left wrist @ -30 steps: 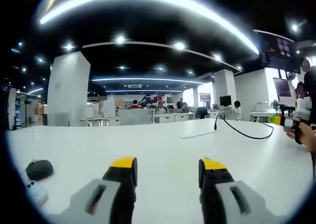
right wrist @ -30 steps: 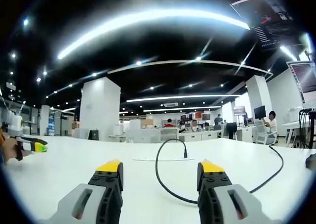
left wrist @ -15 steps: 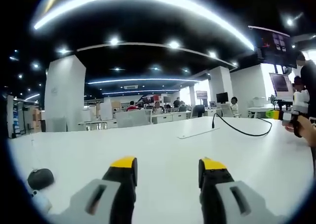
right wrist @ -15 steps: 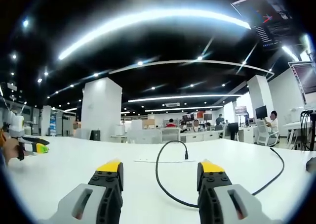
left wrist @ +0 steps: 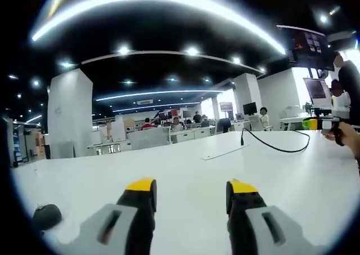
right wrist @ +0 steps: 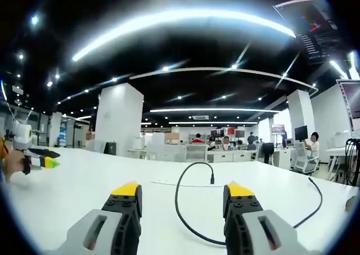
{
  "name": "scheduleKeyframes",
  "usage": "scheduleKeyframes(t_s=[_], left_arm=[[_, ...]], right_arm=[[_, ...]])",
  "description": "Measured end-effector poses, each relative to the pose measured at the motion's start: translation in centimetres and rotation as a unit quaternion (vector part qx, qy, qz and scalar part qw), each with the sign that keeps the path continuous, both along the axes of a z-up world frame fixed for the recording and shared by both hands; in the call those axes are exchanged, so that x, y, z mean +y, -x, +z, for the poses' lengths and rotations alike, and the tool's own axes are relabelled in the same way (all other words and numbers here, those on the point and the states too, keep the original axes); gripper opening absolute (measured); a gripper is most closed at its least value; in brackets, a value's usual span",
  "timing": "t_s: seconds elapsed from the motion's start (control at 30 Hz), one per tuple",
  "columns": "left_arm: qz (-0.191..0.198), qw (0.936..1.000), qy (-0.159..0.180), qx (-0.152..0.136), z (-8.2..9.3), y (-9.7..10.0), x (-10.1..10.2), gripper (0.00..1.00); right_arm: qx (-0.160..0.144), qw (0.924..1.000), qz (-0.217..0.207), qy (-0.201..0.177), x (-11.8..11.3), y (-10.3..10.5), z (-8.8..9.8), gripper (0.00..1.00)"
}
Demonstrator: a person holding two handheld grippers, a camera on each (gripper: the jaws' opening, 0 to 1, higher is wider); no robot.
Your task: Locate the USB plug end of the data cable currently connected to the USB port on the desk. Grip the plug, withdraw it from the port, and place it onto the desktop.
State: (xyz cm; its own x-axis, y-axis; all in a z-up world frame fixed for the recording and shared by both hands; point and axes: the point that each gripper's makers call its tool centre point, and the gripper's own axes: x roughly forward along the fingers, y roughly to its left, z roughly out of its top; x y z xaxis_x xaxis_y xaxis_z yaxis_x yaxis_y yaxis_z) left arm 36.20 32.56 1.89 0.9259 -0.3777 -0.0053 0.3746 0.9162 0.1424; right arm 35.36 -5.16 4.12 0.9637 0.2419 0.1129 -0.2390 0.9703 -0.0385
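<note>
A black data cable (right wrist: 179, 207) loops over the white desk (right wrist: 79, 187). Its plug end (right wrist: 212, 179) stands upright in a flat port strip (right wrist: 180, 183) set into the desk top, ahead of my right gripper (right wrist: 183, 192), which is open and holds nothing. In the left gripper view the same cable (left wrist: 275, 148) lies far right, its plug (left wrist: 242, 139) upright at the strip (left wrist: 225, 152). My left gripper (left wrist: 191, 188) is open and empty, low over the desk. The right gripper (left wrist: 315, 123) shows at the right edge of that view; the left gripper (right wrist: 39, 162) shows at the left edge of the right gripper view.
A black mouse (left wrist: 45, 217) sits on the desk at lower left in the left gripper view. Monitors (left wrist: 316, 92) stand at the right. Behind the desk are white pillars (right wrist: 119, 120), rows of desks and seated people (right wrist: 225, 145).
Both views have tipped slightly, so the desk sits a little lower or shifted in the picture. The cable and plug have not moved. Both grippers stay open.
</note>
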Motion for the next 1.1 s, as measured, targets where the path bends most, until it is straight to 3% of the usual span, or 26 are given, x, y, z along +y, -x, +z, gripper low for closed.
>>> scheduleKeyframes(t_s=[0.1,0.23,0.33,0.57,0.63,0.87,1.1], left_arm=[[-0.008,0.9998,-0.016,-0.005,0.1,-0.3,-0.4,0.50],[-0.030,0.9995,-0.010,-0.009,0.4,-0.5,-1.2,0.50],[-0.055,0.9981,0.027,-0.005,1.0,-0.6,-1.9,0.48],[-0.075,0.9962,0.042,-0.013,2.1,-1.5,-2.4,0.47],[-0.098,0.9932,0.061,-0.014,2.5,-1.5,-3.2,0.47],[-0.123,0.9911,0.043,-0.028,2.8,-1.9,-4.3,0.47],[-0.140,0.9895,0.031,-0.019,2.3,-2.8,-5.4,0.47]], right_arm=[[-0.005,1.0000,-0.003,0.004,-0.2,-0.1,0.3,0.58],[-0.007,0.9999,-0.006,0.008,-0.8,-0.6,0.5,0.58],[-0.005,0.9999,-0.006,0.008,-1.0,-1.0,0.5,0.58],[0.005,1.0000,-0.008,-0.001,-2.0,-2.5,0.6,0.58],[0.008,0.9999,-0.007,-0.002,-2.2,-2.9,0.7,0.58],[0.013,0.9999,-0.009,0.004,-3.0,-4.7,0.8,0.56],[0.008,1.0000,-0.005,0.000,-3.2,-5.7,1.4,0.54]])
